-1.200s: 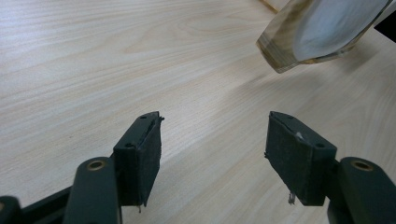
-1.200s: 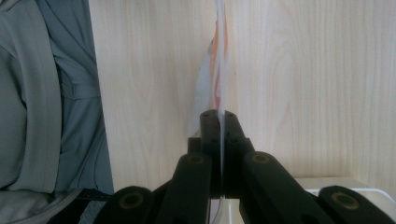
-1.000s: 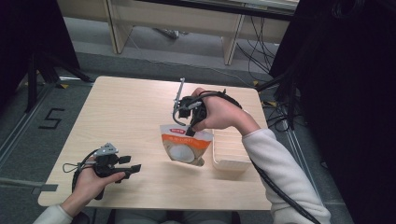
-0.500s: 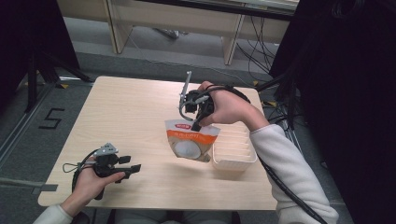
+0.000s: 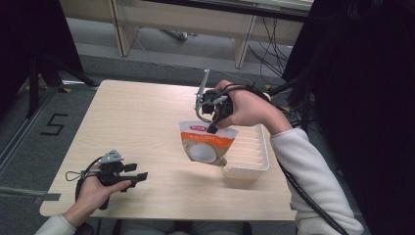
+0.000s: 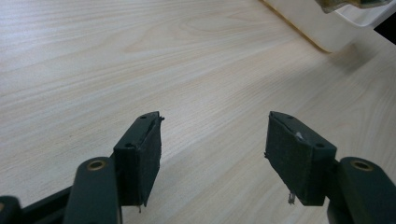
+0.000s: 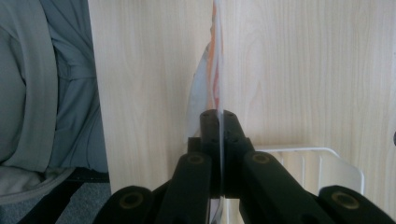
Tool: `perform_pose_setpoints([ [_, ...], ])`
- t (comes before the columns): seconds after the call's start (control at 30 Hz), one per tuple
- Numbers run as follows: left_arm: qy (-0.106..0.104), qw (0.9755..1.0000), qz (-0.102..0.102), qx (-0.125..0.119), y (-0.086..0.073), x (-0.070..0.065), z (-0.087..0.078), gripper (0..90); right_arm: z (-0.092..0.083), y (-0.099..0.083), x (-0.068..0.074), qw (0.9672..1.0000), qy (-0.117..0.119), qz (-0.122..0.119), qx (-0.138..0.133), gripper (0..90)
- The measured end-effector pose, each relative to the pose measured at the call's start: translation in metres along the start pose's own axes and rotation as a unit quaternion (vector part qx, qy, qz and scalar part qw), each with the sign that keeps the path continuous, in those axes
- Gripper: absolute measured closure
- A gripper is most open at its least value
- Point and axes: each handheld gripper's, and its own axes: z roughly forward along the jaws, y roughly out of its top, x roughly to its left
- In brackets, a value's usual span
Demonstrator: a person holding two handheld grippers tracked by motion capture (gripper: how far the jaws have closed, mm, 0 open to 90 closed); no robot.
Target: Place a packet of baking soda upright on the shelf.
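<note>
High view: a person is sitting at the near edge of a light wooden table (image 5: pixel 142 117), holding a gripper in each hand. The left gripper (image 5: pixel 139 176) is resting near the near left corner of the surface, its jaws pointing right and standing apart with nothing between them. The right gripper (image 5: pixel 213 128) is hanging above the right half of the surface, its jaws pinching the top edge of an orange and white pouch (image 5: pixel 205 144), which is dangling clear of the wood beside and partly over a white ribbed tray (image 5: pixel 254 164) lying along the right edge. Left gripper view: the two black jaws of the left gripper (image 6: pixel 212 151) are gaping wide over bare wood grain, gripping nothing, while a corner of the tray (image 6: pixel 308 28) is showing at the far right with the pouch's lower edge (image 6: pixel 350 3) hanging over it. Right gripper view: the right gripper (image 7: pixel 219 122) is looking straight down, its jaws pressing together on the thin pouch (image 7: pixel 205 74), seen edge-on, with the tray (image 7: pixel 303 163) lying below to the right and the person's grey clothing (image 7: pixel 42 84) showing beyond the table edge.
</note>
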Motion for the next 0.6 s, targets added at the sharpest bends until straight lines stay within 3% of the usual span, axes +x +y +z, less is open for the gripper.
perform_pose_setpoints([
  [0.07,0.001,1.0,0.002,0.0,0.0,0.0,0.0,35.4,-0.002,-0.003,-0.001,1.0,0.001,-0.001,0.003,90.0],
  [0.1,0.001,1.0,0.001,0.0,0.0,0.0,0.0,35.4,-0.003,-0.005,0.0,0.9999,0.001,0.01,0.005,90.0],
  [0.27,-0.001,1.0,-0.001,-0.001,0.0,0.0,0.0,35.3,-0.005,-0.011,-0.003,1.0,-0.001,0.003,-0.001,90.0],
  [0.37,-0.001,1.0,-0.001,-0.001,0.0,0.0,0.0,35.3,-0.007,-0.017,-0.002,0.9997,-0.002,0.023,0.002,90.0],
  [0.43,-0.001,1.0,-0.001,-0.001,0.0,0.0,0.0,35.3,-0.007,-0.019,-0.004,1.0,0.0,0.01,-0.001,90.0],
  [0.5,-0.001,1.0,-0.002,-0.001,0.0,0.0,0.0,35.3,-0.008,-0.023,-0.004,0.9997,-0.004,0.025,0.003,90.0],
  [0.6,0.0,1.0,-0.002,-0.002,0.0,0.0,0.0,35.3,-0.009,-0.028,-0.005,0.9996,-0.005,0.028,0.005,90.0],
])
